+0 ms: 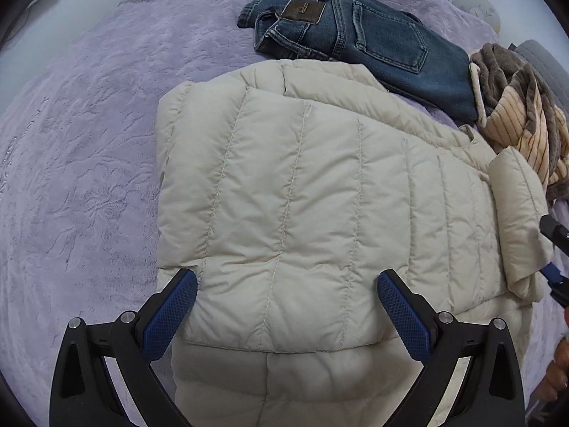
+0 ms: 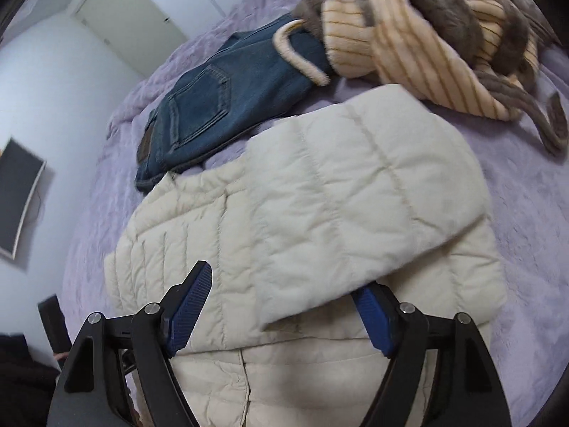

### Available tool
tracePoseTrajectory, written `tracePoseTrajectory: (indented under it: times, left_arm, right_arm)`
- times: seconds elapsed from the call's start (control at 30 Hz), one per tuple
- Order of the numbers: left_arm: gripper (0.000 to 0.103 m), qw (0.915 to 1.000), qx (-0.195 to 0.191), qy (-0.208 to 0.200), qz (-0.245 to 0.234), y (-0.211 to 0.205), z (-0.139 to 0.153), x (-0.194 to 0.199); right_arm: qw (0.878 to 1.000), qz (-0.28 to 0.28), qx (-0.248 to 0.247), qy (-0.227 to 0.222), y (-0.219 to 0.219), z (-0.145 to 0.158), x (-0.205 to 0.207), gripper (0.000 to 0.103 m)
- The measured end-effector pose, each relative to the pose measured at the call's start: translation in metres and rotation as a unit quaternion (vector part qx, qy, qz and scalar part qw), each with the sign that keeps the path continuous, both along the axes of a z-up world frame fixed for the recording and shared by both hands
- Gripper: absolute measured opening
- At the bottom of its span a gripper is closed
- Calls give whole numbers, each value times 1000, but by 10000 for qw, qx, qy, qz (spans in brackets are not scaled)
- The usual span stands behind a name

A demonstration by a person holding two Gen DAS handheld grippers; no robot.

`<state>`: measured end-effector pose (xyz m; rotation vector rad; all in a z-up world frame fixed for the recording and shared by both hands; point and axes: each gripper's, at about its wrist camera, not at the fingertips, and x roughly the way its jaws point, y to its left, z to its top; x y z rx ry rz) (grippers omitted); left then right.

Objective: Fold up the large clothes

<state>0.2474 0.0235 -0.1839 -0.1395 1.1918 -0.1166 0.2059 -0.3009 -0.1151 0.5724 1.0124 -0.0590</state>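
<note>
A cream quilted puffer jacket (image 1: 284,185) is lying partly folded across a bed covered by a lavender plush blanket (image 1: 89,142), with wide bare blanket stretching away on the jacket's left side in the left wrist view. Along the far edge, folded blue jeans (image 1: 373,39) are sitting just beside the jacket's upper hem, and a rumpled tan-and-brown striped fleece garment (image 1: 522,114) is crowding the far right corner, touching the jeans. The left hand-held gripper (image 1: 288,306) is hovering over the jacket's near folded panel with its blue-padded jaws spread wide, gripping nothing. The right hand-held gripper (image 2: 284,306) is also standing wide open, one pad lying over the quilting and the other tucked under a raised flap of jacket, which is draping loosely between the jaws rather than being pinched. The fabric is puffing up in vertical stitched channels, lightly wrinkled. A white wall (image 2: 53,82) is showing beyond the bed.
</note>
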Motion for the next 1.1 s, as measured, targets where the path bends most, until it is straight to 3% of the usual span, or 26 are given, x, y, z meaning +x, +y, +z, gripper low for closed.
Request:
tracePoseTrajectory:
  times: [0.07, 0.13, 0.17, 0.23, 0.3, 0.4, 0.53, 0.7, 0.83, 0.9, 0.97, 1.0, 1.1]
  left_arm:
    - [102, 9998, -191, -56, 28, 6, 8, 2]
    - [102, 9990, -439, -113, 53, 14, 16, 6]
    - [102, 9981, -592, -132, 68, 18, 19, 7]
    - [102, 9954, -931, -159, 129, 29, 23, 11]
    - [102, 9916, -1257, -191, 222, 39, 28, 14]
    - [102, 9843, -1705, -229, 408, 53, 31, 19]
    - [102, 9746, -2175, -161, 513, 64, 29, 25]
    - [102, 9679, -2499, -32, 270, 56, 23, 34]
    - [102, 9528, -3029, 188, 63, 42, 17, 42]
    - [102, 9486, -3149, 310, -44, 32, 12, 49]
    - [102, 9472, -3173, 450, -134, 22, 7, 54]
    - [102, 9469, -3169, 506, -181, 16, 5, 56]
    - [102, 9503, -3040, 536, -394, -1, 3, 61]
  right_arm:
    - [9981, -494, 377, 46, -21, -7, 4, 56]
    - [9947, -852, 569, 85, -36, -12, 9, 17]
    - [9949, -886, 485, 19, -39, -7, 12, 11]
    - [9983, -535, 56, -225, -25, 8, 24, 10]
    - [9974, 153, -508, -487, 6, 24, 38, 10]
    - [9844, 1241, -1086, -615, 59, 32, 50, 10]
    - [9599, 2297, -1531, -483, 118, 11, 50, 10]
    - [9377, 2905, -1891, -237, 147, -17, 36, 11]
    - [9270, 3089, -2113, -261, 150, -19, 26, 11]
    - [9245, 3136, -2152, -245, 150, -19, 25, 20]
    - [9235, 3131, -2203, -250, 150, -17, 22, 50]
    - [9235, 3120, -2216, -272, 148, -16, 19, 57]
    - [9249, 3027, -2283, -283, 140, -9, 7, 61]
